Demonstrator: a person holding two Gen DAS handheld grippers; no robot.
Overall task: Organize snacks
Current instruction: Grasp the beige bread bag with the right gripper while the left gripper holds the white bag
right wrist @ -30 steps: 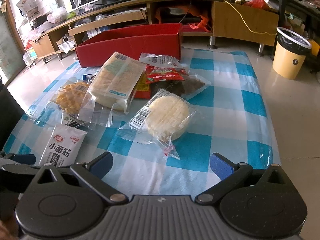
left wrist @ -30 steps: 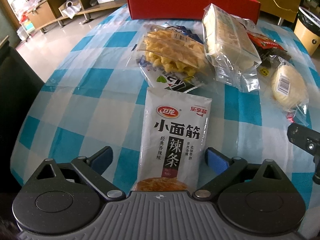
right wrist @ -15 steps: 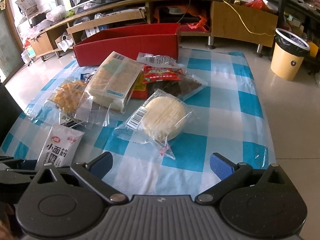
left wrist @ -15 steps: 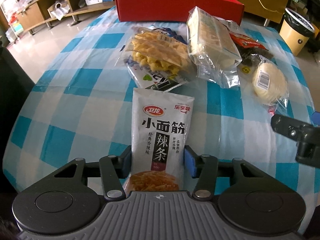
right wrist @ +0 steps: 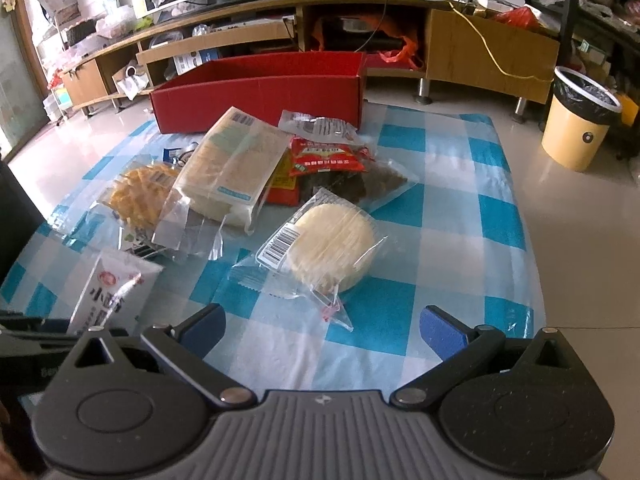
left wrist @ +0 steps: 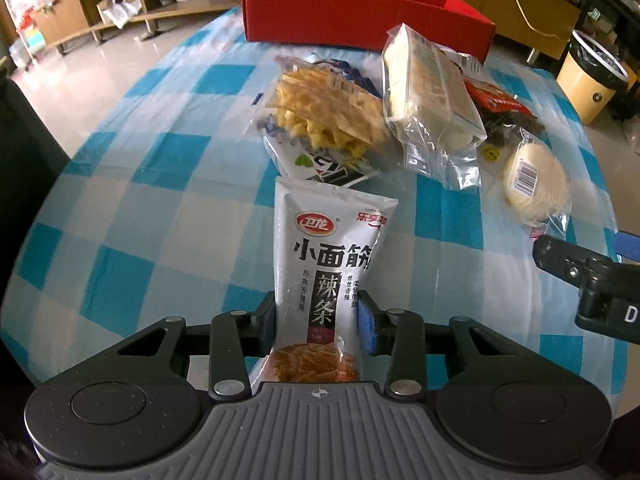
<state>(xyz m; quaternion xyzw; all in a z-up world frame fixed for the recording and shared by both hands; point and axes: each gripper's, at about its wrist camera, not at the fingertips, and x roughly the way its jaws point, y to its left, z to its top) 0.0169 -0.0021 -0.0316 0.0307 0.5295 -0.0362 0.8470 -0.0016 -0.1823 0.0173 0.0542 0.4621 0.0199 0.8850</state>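
My left gripper (left wrist: 318, 322) is shut on a white spicy-strip snack packet (left wrist: 328, 256) and holds it lifted, its top tilted up over the checked table (left wrist: 152, 184). The packet also shows at the left of the right wrist view (right wrist: 112, 292). My right gripper (right wrist: 322, 324) is open and empty, low over the table just short of a round white cake in clear wrap (right wrist: 332, 248). A red box (right wrist: 260, 96) stands open at the far edge. A waffle pack (left wrist: 324, 108), a long bread pack (left wrist: 432, 92) and red snack packets (right wrist: 328, 156) lie before it.
A yellow bin (right wrist: 580, 124) stands on the floor to the right. A low wooden TV bench (right wrist: 440, 36) runs behind the table. A dark chair back (left wrist: 24, 128) is at the left table edge. My right gripper shows at the right of the left wrist view (left wrist: 592, 280).
My left gripper closed on the white packet and raised it off the table. My right gripper stayed open and barely moved.
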